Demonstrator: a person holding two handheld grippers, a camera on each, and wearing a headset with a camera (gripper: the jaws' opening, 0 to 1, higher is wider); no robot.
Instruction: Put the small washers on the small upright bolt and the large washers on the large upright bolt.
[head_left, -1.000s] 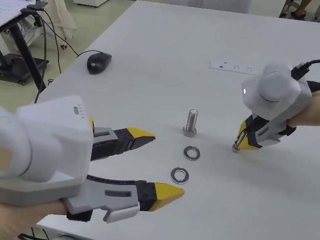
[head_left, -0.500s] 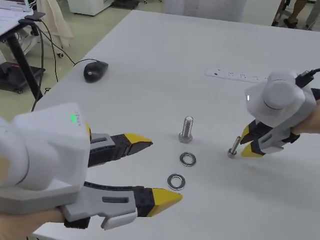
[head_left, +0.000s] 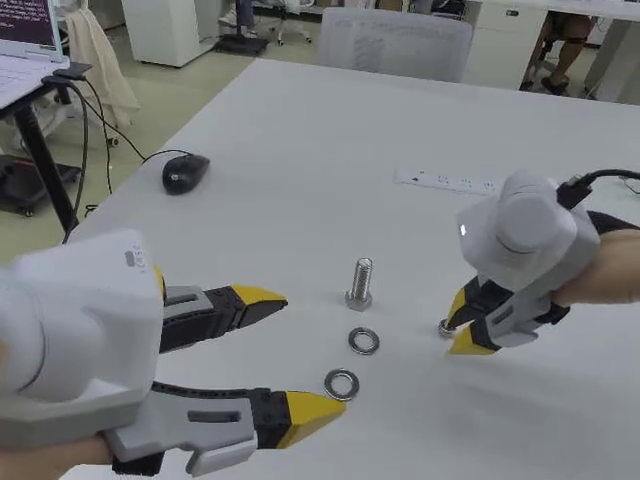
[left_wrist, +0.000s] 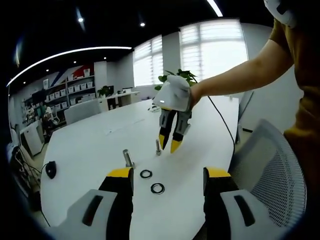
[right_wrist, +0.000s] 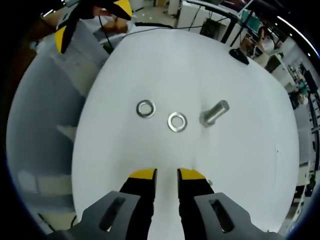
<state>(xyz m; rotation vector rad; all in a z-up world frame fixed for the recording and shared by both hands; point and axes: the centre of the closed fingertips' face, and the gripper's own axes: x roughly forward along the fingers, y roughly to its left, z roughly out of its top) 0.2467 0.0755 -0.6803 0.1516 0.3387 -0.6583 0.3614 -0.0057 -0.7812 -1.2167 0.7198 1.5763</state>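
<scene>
Head view puts my right claw (head_left: 463, 322) low beside the upright small bolt (head_left: 446, 327), jaws a slit apart on nothing; next, I judge, my left claw (head_left: 311, 351), spread wide and empty, must pinch the near washer (head_left: 341, 383) off the tabletop (head_left: 330, 170) and thread it over the large bolt (head_left: 359, 283).

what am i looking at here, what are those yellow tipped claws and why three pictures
No robot: a person holds a grey gripper with yellow-tipped jaws in each hand. The head view comes from a headset camera; the two round views come from cameras on the grippers. On the white table stand a large steel bolt and a small steel bolt, with two steel washers nearby, plus a black mouse and a white power strip. The left gripper is open and empty. The right gripper has its tips beside the small bolt, jaws slightly apart, nothing between them.
</scene>
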